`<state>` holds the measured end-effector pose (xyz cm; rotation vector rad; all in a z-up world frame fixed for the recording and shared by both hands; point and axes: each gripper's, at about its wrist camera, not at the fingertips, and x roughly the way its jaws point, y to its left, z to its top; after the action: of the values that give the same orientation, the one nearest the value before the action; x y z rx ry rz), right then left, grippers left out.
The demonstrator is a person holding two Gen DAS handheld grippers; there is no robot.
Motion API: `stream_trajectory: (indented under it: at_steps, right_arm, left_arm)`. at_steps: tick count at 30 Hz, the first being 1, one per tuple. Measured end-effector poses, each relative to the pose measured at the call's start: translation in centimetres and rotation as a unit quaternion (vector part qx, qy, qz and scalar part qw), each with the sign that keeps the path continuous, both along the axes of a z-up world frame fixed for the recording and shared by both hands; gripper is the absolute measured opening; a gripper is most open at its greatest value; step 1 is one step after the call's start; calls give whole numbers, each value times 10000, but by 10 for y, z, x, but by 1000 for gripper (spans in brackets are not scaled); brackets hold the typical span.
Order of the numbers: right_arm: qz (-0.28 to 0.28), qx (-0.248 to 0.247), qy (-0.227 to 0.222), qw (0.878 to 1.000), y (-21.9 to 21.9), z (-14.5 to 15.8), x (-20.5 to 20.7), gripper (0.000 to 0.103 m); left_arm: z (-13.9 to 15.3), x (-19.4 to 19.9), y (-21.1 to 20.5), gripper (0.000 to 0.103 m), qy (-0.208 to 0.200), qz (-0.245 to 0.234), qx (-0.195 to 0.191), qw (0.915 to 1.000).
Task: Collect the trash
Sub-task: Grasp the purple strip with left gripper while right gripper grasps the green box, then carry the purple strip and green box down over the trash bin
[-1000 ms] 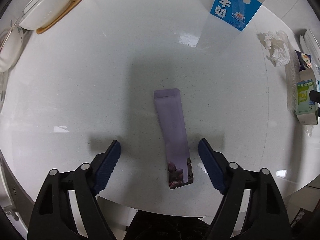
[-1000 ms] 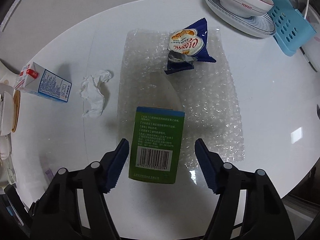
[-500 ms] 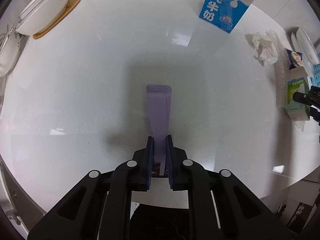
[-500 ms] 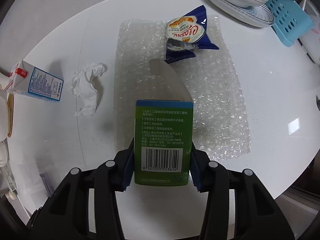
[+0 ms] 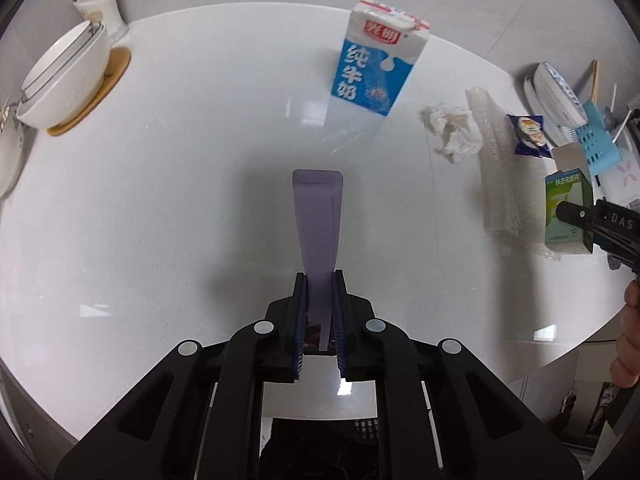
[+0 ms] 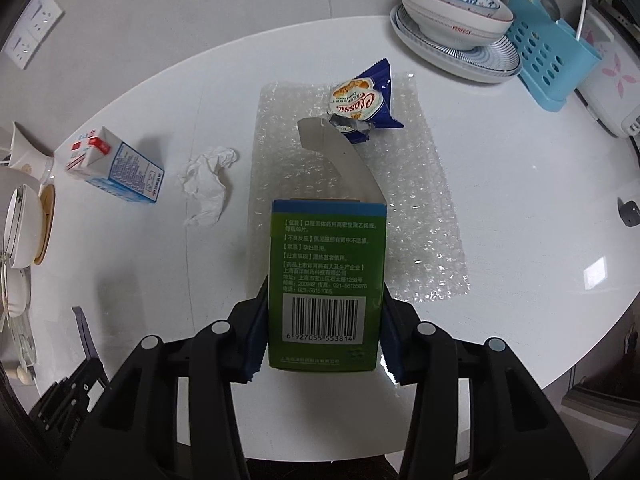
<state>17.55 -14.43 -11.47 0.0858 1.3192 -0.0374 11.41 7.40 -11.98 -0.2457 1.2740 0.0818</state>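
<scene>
My left gripper (image 5: 320, 300) is shut on a long purple wrapper (image 5: 318, 220) and holds it above the white round table (image 5: 160, 200). My right gripper (image 6: 324, 320) is shut on a green medicine box (image 6: 326, 280) with its top flap open, lifted over a sheet of bubble wrap (image 6: 400, 200). The box and right gripper also show at the far right of the left wrist view (image 5: 568, 212). A blue and white milk carton (image 5: 376, 60), a crumpled tissue (image 5: 452, 132) and a blue snack packet (image 6: 364, 104) lie on the table.
White bowls on a wooden coaster (image 5: 64, 76) stand at the table's left. Stacked patterned bowls and plates (image 6: 456, 24), a blue perforated rack (image 6: 552, 52) and a white appliance (image 6: 612, 80) stand at the far right. The table edge runs close below both grippers.
Both grippers closed from open: the left on the purple wrapper, the right on the green box. Both items have since been raised off the table.
</scene>
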Motion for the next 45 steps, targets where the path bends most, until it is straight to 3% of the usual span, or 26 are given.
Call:
stream_trajectory:
  at_steps: [16,45]
  right_arm:
    - [371,-57,-691,9969,-5,40,-41,44]
    - [917,-104,-1302,9872,-30,68,-130,44]
  left_arm:
    - [25,-11,-29,11,-359,-290,124,9989]
    - [44,-70,-69,11,-546,-216,259,9979]
